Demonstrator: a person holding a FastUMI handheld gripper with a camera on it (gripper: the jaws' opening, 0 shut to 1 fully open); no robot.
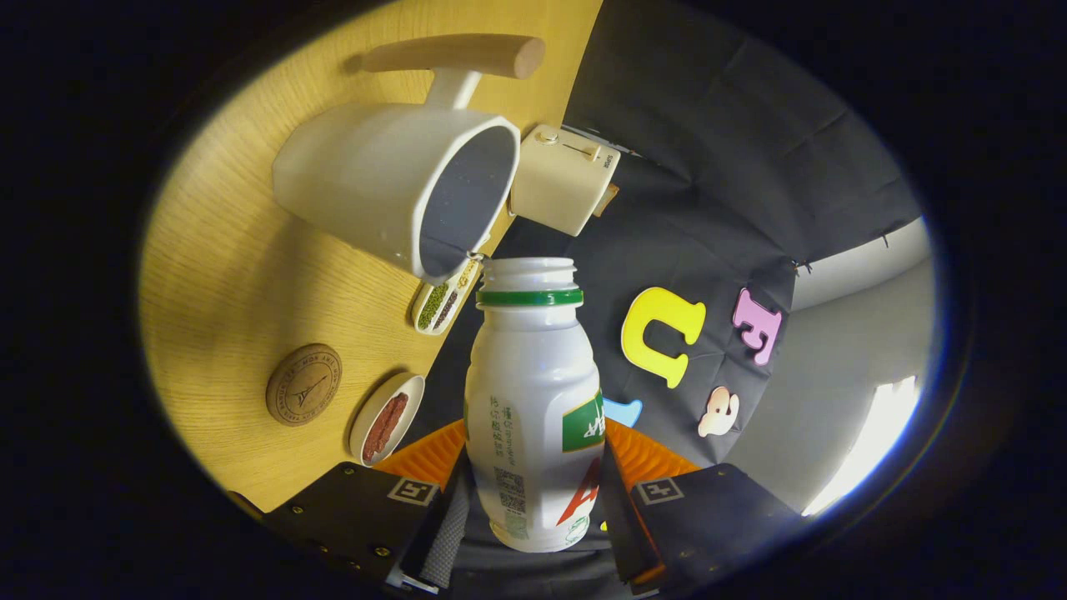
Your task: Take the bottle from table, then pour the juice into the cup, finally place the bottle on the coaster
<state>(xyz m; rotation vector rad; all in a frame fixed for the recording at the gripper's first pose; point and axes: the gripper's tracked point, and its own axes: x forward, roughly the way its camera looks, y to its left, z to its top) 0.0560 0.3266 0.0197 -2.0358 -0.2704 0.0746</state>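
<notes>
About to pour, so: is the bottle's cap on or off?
Off. The bottle, clamped between the hand-held gripper fingers, shows bare neck threads and an open mouth beside the cup rim.

The gripper [533, 492] is rolled sideways, its jaws clamped on the bottle [533, 400]

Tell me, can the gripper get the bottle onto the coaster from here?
Probably yes. The gripper is shut on the bottle, tipped toward the cup. The coaster lies bare on the table, apart from the dish beside it.
</notes>
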